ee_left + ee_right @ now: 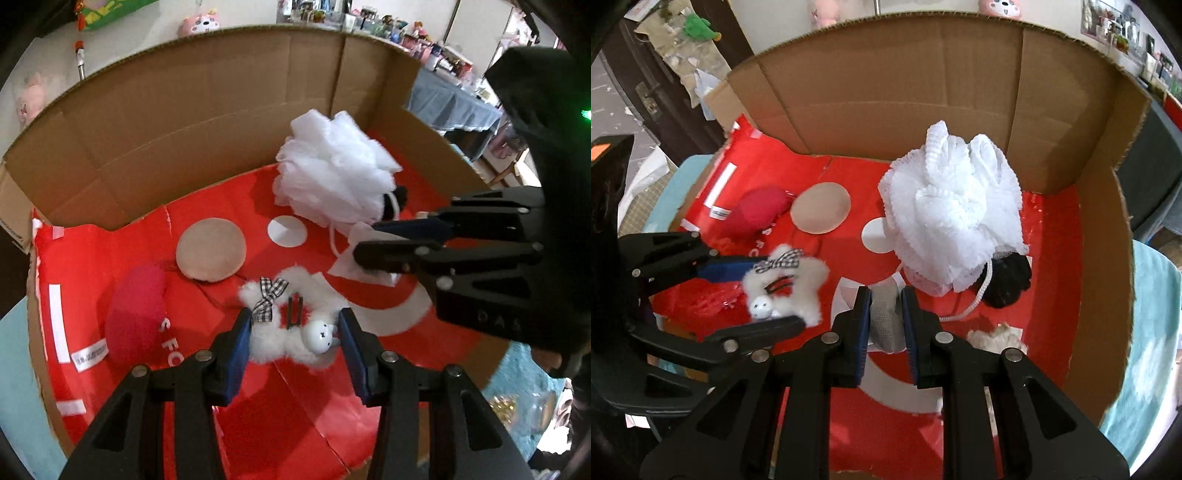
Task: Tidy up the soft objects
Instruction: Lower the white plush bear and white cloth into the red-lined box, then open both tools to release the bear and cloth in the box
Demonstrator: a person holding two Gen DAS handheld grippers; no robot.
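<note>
two grippers clamped, left gripper (295,332) on white plush star (291,321) lying crosswise, right gripper (885,314) on grey cloth (886,321)

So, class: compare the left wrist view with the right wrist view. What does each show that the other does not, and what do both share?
Only the left wrist view: a table with a blue cloth, crowded with small items, beyond the box.

Only the right wrist view: a dark door with a green toy above it, and a tuft of cream fluff on the box floor.

Both: the cardboard box, white mesh pouf, beige round pad, red cushion, the fluffy white toy between the left gripper fingers, and the right gripper shut on a pale cloth.
</note>
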